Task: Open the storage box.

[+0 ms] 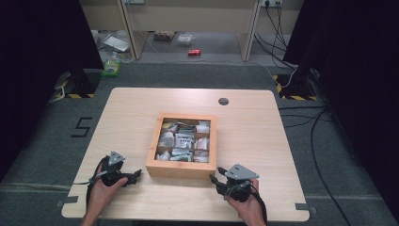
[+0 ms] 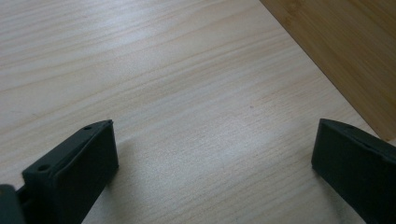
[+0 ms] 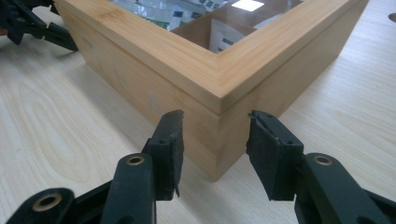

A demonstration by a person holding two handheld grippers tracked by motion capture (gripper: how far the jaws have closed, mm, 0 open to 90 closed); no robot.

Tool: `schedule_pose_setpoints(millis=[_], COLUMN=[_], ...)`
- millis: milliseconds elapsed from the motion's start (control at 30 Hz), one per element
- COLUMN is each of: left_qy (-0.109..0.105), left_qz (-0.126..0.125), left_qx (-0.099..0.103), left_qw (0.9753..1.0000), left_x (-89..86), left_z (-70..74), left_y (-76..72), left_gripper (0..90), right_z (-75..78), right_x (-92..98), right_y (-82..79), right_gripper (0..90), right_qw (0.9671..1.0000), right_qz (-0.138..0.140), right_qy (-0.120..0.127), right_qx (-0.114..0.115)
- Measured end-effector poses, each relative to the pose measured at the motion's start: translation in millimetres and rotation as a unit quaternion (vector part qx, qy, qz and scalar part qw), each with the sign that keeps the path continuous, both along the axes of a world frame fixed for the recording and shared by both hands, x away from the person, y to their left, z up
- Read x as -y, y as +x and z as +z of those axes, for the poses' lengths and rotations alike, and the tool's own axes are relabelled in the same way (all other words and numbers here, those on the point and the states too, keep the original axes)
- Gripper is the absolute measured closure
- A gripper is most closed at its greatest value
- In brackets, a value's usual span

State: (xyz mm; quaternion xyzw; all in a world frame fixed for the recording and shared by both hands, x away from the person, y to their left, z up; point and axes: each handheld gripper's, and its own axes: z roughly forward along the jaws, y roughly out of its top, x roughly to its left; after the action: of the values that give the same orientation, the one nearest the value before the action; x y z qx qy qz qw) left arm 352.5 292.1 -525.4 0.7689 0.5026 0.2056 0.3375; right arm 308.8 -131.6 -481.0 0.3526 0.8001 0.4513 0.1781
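Observation:
A shallow wooden box (image 1: 181,168) with a clear lid sits mid-table, and several paper packets (image 1: 184,140) lie in its compartments. My left gripper (image 1: 136,174) rests on the table by the box's near left corner. Its jaws are open and wide apart over bare wood (image 2: 215,123), with the box wall (image 2: 345,51) at the upper right. My right gripper (image 1: 214,178) is at the near right corner. In the right gripper view it (image 3: 215,115) is open, its fingers (image 3: 170,144) on either side of the box corner (image 3: 187,60), apart from it. The left gripper (image 3: 32,25) shows far left.
The light wooden table (image 1: 254,127) has a round cable hole (image 1: 223,101) behind the box. On the floor beyond lie a red can (image 1: 194,52), a green packet (image 1: 111,67) and cables (image 1: 320,117) at the right. Black curtains flank both sides.

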Motion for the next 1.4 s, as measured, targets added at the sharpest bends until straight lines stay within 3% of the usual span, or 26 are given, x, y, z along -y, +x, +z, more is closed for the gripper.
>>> schedule_pose_setpoints(millis=[300, 700, 867, 1067, 1300, 1400], left_qy=[0.0, 0.0, 0.0, 0.0, 0.0, 0.0], left_qz=[0.0, 0.0, 0.0, 0.0, 0.0, 0.0], left_qx=[-0.001, -0.001, -0.001, -0.001, -0.001, -0.001], left_qw=[1.0, 1.0, 1.0, 1.0, 1.0, 1.0], left_x=[-0.1, 0.2, 0.2, 0.2, 0.2, 0.2], left_z=[0.1, 0.1, 0.1, 0.1, 0.1, 0.1], left_y=[0.1, 0.7, 0.7, 0.7, 0.7, 0.7], left_gripper=[0.0, 0.0, 0.0, 0.0, 0.0, 0.0], right_z=[1.7, 1.3, 2.2, 12.2, 20.4, 28.7], right_x=[-3.3, -3.6, -3.8, -4.2, -8.0, -6.0], right_y=[2.2, 3.3, 3.8, 11.6, 21.8, 26.0], right_gripper=[59.2, 61.4, 61.0, 61.4, 61.4, 61.8], right_qw=[0.9998, 0.9997, 0.9996, 0.9989, 0.9987, 0.9977], right_qz=[0.003, -0.004, -0.006, -0.001, 0.002, 0.001], right_qy=[-0.009, 0.002, 0.012, 0.04, 0.045, 0.061], right_qx=[0.017, 0.022, 0.026, 0.026, 0.025, 0.03])
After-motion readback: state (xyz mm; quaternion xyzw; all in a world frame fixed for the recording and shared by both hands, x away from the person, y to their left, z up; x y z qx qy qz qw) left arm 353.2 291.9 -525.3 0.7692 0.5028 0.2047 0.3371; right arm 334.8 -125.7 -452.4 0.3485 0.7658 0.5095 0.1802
